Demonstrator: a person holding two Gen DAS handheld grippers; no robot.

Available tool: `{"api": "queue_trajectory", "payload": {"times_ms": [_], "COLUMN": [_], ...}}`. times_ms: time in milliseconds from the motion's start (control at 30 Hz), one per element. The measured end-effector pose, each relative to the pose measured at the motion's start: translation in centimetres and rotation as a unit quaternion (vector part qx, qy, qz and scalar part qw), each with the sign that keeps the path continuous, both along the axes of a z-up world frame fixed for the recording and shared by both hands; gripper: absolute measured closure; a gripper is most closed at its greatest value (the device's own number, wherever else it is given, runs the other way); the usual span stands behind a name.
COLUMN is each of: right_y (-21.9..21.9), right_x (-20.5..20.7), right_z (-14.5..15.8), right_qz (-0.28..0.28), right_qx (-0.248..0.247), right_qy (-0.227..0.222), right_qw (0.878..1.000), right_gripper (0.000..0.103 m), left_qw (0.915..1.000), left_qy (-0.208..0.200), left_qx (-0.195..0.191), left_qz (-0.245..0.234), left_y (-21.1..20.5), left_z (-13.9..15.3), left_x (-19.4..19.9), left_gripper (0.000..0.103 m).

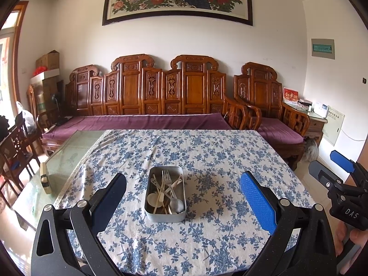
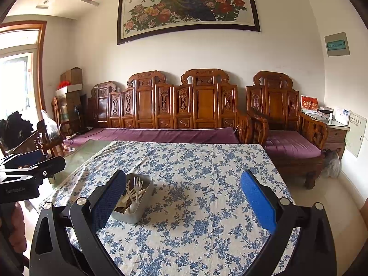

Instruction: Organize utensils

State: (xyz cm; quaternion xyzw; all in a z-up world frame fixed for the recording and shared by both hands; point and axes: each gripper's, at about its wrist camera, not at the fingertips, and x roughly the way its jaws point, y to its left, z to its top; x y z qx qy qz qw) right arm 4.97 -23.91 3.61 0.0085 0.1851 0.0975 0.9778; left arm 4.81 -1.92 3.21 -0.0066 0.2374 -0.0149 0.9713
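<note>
A rectangular metal tin (image 1: pixel 164 215) stands on the blue-flowered tablecloth (image 1: pixel 207 151), holding several utensils: pale plastic forks (image 1: pixel 166 178), spoons and a metal spoon (image 1: pixel 177 204). My left gripper (image 1: pixel 184 191) hovers open above the near side of the tin, which lies between its fingers in view. My right gripper (image 2: pixel 184 191) is open too, nothing in it; in its view the tin (image 2: pixel 135 214) sits at the left, partly hidden behind the left finger (image 2: pixel 108 204). The right gripper (image 1: pixel 340 177) also shows at the right edge of the left wrist view.
A glass-topped table part (image 1: pixel 66 156) lies bare left of the cloth, with a small cream object (image 1: pixel 44 180) on it. A carved wooden sofa (image 1: pixel 147 92) with purple cushions stands behind the table, an armchair (image 1: pixel 271 105) at its right. A hand (image 1: pixel 352 241) holds the right gripper.
</note>
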Motion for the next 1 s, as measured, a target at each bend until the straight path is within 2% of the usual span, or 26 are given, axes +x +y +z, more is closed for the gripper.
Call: {"api": "queue_trajectory", "payload": {"times_ms": [1000], "right_y": [0.09], "right_x": [-0.06], "right_z": [-0.19], "right_qz": [0.002], "right_qx": [0.000], "right_qy": [-0.001], "right_qw": [1.000], "right_gripper": [0.003], "left_qw": [1.0000], "left_qy": [0.000], "left_qx": [-0.002], "left_qz": [0.000], "left_y": [0.05], "left_z": [-0.04], "left_x": [0.00], "left_gripper": [0.008]}}
